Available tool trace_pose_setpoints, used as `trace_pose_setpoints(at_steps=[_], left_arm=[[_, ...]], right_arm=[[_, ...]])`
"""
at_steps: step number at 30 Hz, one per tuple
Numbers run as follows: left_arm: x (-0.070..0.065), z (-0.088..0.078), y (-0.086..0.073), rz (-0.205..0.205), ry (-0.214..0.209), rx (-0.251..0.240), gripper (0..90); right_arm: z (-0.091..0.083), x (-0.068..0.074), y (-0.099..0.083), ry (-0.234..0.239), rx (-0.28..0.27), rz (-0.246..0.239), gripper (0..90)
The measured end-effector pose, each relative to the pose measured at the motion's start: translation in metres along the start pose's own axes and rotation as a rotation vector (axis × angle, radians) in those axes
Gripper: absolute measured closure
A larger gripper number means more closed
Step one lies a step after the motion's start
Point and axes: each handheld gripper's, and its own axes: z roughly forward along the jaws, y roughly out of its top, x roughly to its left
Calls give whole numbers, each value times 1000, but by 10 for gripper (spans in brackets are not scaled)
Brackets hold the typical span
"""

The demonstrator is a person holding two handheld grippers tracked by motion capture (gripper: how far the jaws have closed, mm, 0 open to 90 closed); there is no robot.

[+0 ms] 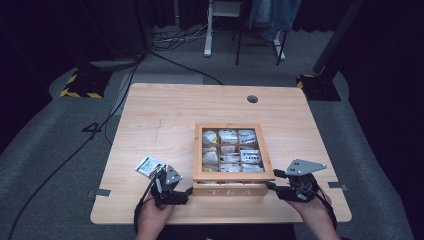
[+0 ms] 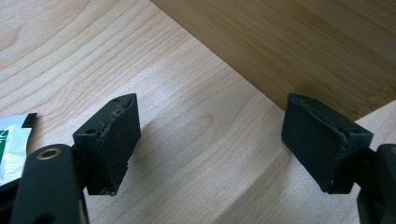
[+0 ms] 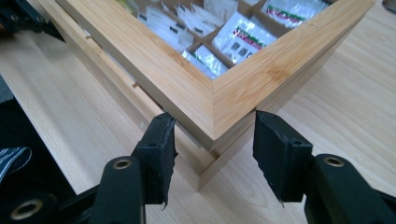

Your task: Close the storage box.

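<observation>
A wooden tea box (image 1: 233,191) marked TEA stands at the table's front middle, with several tea bag packets (image 1: 230,150) in its compartments under a framed lid (image 3: 154,60). My right gripper (image 1: 272,179) is at the box's front right corner. In the right gripper view its jaws (image 3: 215,122) straddle the lid's corner, one pad against the front edge and the other against the side edge. My left gripper (image 1: 186,191) rests by the box's front left corner, open (image 2: 210,135) over bare table with nothing between its pads. A loose tea bag packet (image 1: 149,166) lies on the table left of it.
The box's side wall (image 2: 299,42) rises just beyond the left jaws. The loose packet's corner (image 2: 11,149) is beside the left jaw. A cable hole (image 1: 252,99) sits at the table's far edge. Cables and stands are on the floor beyond.
</observation>
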Motion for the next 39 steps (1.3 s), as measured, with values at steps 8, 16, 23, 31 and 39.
trace_pose_setpoints(at_steps=[8, 16, 23, 31, 39], left_arm=[[0, 0, 0, 2, 3, 2, 203], [0, 0, 0, -1, -2, 2, 203], [0, 0, 0, -3, -3, 5, 202], [1, 0, 0, 2, -1, 6, 202], [1, -1, 0, 2, 5, 5, 203]], right_arm=[[6, 0, -3, 22, 54, 6, 490], [10, -1, -4, 36, 88, 13, 486], [4, -5, -3, 64, 62, 30, 457], [1, -16, -5, 62, -21, 54, 425], [-3, -49, -18, 6, -144, 133, 416]])
